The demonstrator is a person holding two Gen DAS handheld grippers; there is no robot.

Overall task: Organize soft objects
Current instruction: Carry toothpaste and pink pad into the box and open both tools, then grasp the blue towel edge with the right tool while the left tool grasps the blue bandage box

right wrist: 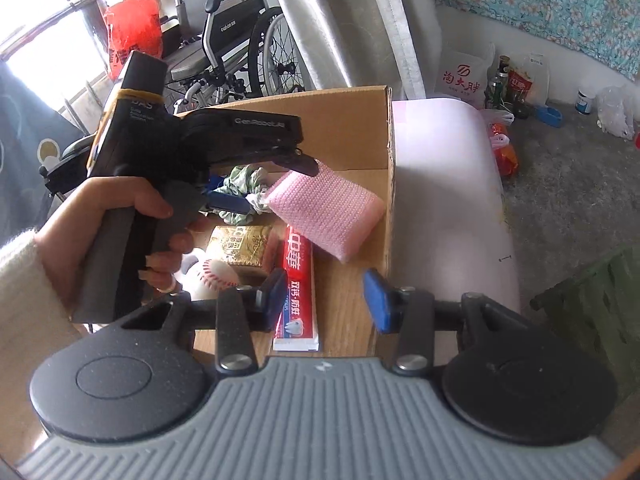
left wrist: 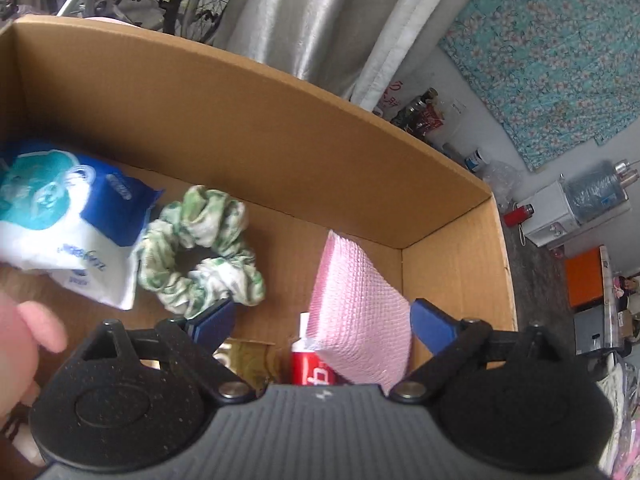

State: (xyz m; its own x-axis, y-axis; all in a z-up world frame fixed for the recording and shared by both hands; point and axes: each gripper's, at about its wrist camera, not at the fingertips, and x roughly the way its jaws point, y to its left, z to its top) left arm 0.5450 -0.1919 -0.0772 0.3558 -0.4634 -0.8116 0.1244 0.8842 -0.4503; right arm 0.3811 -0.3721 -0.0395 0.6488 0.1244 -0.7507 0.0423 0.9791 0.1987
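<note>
A pink sponge (left wrist: 358, 312) hangs tilted over the front edge of the cardboard box (left wrist: 248, 120), falling between the wide-open fingers of my left gripper (left wrist: 322, 320). The right wrist view shows the sponge (right wrist: 326, 212) in mid-air, just off the left gripper's upper finger (right wrist: 302, 164). A green-and-white scrunchie (left wrist: 200, 248) and a blue-and-white tissue pack (left wrist: 68, 220) lie inside the box. My right gripper (right wrist: 326, 296) is open and empty above the wooden table, over a red toothpaste box (right wrist: 298, 292).
On the table in front of the box lie a gold packet (right wrist: 242, 246) and a baseball (right wrist: 214, 278). A pale pink cushion (right wrist: 448, 200) lies right of the box. A wheelchair (right wrist: 240, 52) and curtain stand behind it.
</note>
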